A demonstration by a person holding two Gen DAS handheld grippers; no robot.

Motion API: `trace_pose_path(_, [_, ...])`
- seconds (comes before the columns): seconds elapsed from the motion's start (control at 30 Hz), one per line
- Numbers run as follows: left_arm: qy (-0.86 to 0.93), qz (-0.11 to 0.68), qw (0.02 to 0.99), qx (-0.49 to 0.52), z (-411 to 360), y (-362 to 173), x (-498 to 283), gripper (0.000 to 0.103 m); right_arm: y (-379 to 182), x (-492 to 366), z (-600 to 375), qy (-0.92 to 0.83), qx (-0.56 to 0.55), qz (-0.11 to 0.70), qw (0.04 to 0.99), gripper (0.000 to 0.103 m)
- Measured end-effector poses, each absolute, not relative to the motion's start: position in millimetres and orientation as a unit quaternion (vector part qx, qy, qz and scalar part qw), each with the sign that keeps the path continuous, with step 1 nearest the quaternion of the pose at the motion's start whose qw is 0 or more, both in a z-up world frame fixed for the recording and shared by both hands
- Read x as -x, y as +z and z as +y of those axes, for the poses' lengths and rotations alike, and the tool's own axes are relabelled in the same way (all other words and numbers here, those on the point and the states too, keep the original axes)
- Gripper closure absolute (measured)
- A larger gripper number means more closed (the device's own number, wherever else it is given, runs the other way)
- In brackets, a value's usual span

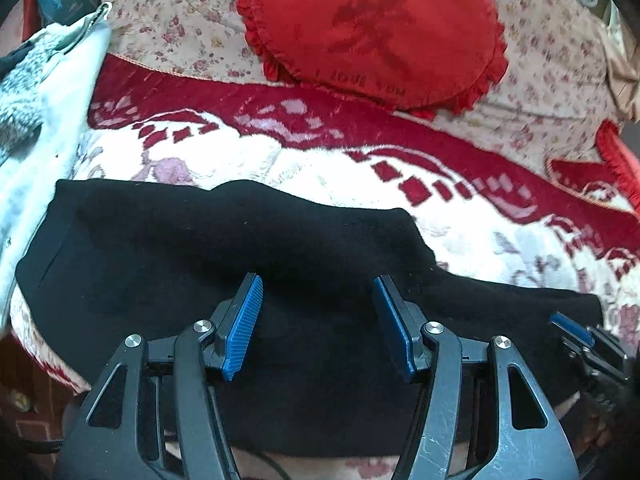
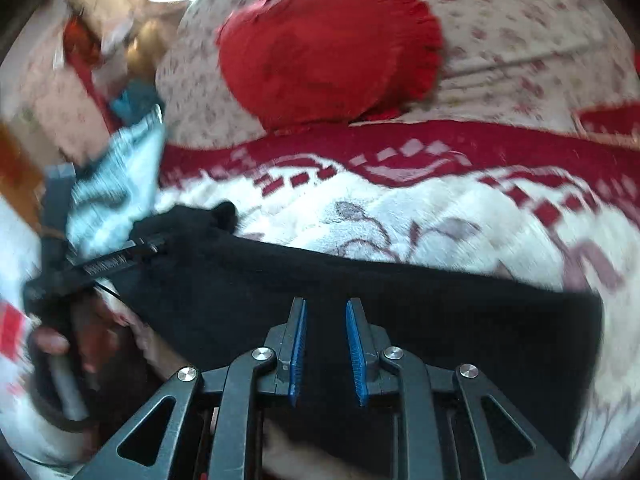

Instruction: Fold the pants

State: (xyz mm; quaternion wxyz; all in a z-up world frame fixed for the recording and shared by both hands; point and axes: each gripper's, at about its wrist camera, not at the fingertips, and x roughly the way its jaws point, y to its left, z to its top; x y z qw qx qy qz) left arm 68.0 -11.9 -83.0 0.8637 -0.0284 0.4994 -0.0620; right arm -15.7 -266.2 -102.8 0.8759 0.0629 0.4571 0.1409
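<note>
Both hand-held grippers – left [image 1: 318, 320], right [image 2: 326, 350] – are hovering open, gripping nothing, over black pants [image 1: 240, 260] – fabric prob. bunching if pinched unevenly.

Your left tool [image 1: 318, 322]: pitched steeply down, jaws well apart, blue pads [image 1: 243, 332] bare, nothing gripped. Your right tool [image 2: 326, 350]: also pitched down, jaws parted by narrow gap, nothing pinched between. Your left hand [image 2: 76, 340] wrapped round left tool's handle, blurred in right wrist view.
</note>
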Motion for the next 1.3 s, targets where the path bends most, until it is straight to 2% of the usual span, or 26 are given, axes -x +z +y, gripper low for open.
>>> trace_pose_path(0.1, [-0.060, 0.492, 0.869, 0.021, -19.0, -87.9, -74.0, 0.035, -106.5, 4.3, -265.4, 0.136, -0.035, 0.435, 0.890, 0.084])
trace_pose_path(0.33, [-0.048, 0.483, 0.874, 0.008, -26.4, -87.0, -82.7, 0.035, -100.9, -14.0, -275.2, 0.139, -0.066, 0.442, 0.884, 0.084])
trace_pose_path(0.6, [-0.057, 0.476, 0.878, 0.005, -32.9, -76.8, -62.3, 0.035, -80.0, 30.5, -293.1, 0.129, -0.079, 0.437, 0.887, 0.084])
trace_pose_path(0.83, [-0.069, 0.464, 0.883, 0.004, -40.1, -65.5, -40.1, 0.035, -93.7, 55.9, -306.7, 0.102, -0.071, 0.462, 0.878, 0.080])
trace_pose_path(1.1, [-0.073, 0.476, 0.877, -0.014, -52.5, -81.1, -24.8, 0.035, -96.2, 61.2, -311.2, 0.096, -0.078, 0.458, 0.880, 0.080])
trace_pose_path(1.3, [-0.076, 0.481, 0.873, -0.022, -62.0, -89.4, -17.5, 0.035, -87.5, 72.1, -325.9, 0.087, -0.100, 0.450, 0.883, 0.076])
